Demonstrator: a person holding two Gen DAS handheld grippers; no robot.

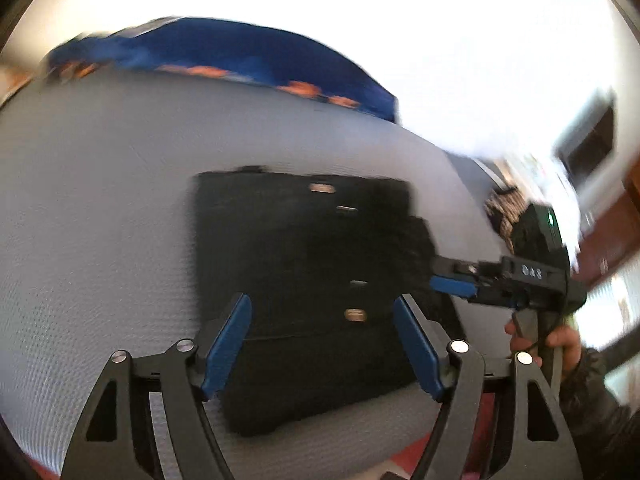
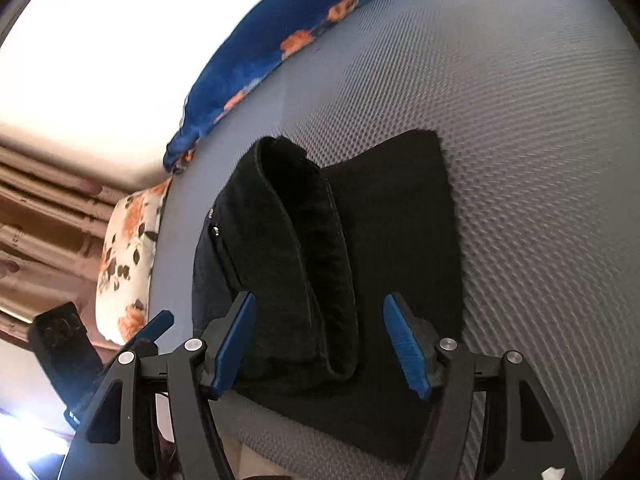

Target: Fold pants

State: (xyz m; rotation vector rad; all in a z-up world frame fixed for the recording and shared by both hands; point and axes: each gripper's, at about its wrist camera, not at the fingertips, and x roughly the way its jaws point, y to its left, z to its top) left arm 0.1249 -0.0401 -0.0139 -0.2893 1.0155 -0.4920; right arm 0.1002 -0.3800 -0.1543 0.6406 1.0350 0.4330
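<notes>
Pants (image 1: 304, 280) lie folded on the mattress (image 1: 100, 220). My left gripper (image 1: 322, 344) and right gripper (image 2: 320, 340) are both released, empty. Next, I reckon: flatten that raised flap.

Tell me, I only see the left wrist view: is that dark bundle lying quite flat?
Observer: No. The right wrist view shows a thick fold of the pants standing up as a ridge.
Operator: Is the other gripper pinching it?
Observer: No. The right gripper is open, and the ridge sits between its fingers, clear of one pad.
Operator: Anything else nearby?
Observer: A white flowered pillow lies at the edge of the mattress.
</notes>
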